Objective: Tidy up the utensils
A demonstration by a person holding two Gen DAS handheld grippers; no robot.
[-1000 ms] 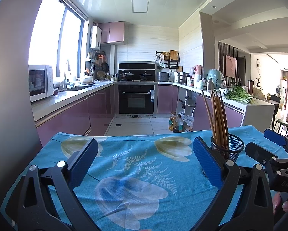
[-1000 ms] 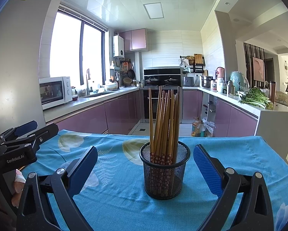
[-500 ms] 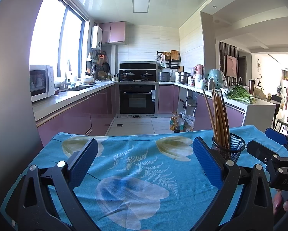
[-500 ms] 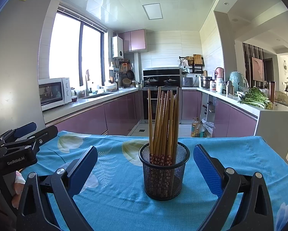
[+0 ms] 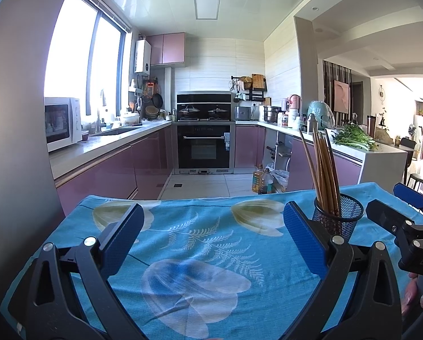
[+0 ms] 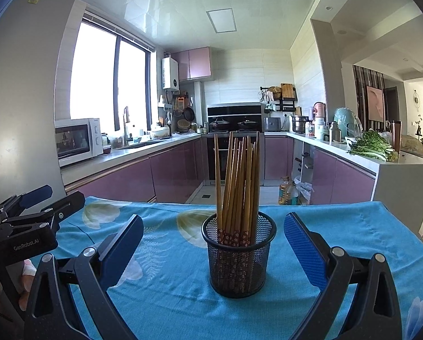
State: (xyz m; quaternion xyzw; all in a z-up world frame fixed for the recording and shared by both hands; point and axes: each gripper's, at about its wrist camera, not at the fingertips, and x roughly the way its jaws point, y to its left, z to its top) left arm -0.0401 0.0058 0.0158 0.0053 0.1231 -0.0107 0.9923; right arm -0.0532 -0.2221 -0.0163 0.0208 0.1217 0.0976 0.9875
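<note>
A black mesh holder point(image 6: 239, 257) stands upright on the blue flowered tablecloth point(image 6: 172, 291), with several wooden chopsticks point(image 6: 237, 187) in it. My right gripper point(image 6: 213, 243) is open and empty, its blue pads either side of the holder and a little nearer than it. My left gripper point(image 5: 211, 232) is open and empty over bare cloth point(image 5: 200, 255). In the left wrist view the holder point(image 5: 339, 218) and chopsticks point(image 5: 323, 175) sit just behind my right pad, with the right gripper's arm at the far right.
The table's far edge drops to the kitchen floor point(image 5: 197, 185). Purple counters run along both sides, with a microwave point(image 6: 78, 144) on the left and greens point(image 6: 373, 144) on the right. Oil bottles point(image 5: 261, 181) stand on the floor.
Both views have shifted very slightly; the holder and chopsticks stay in place and both grippers stay open.
</note>
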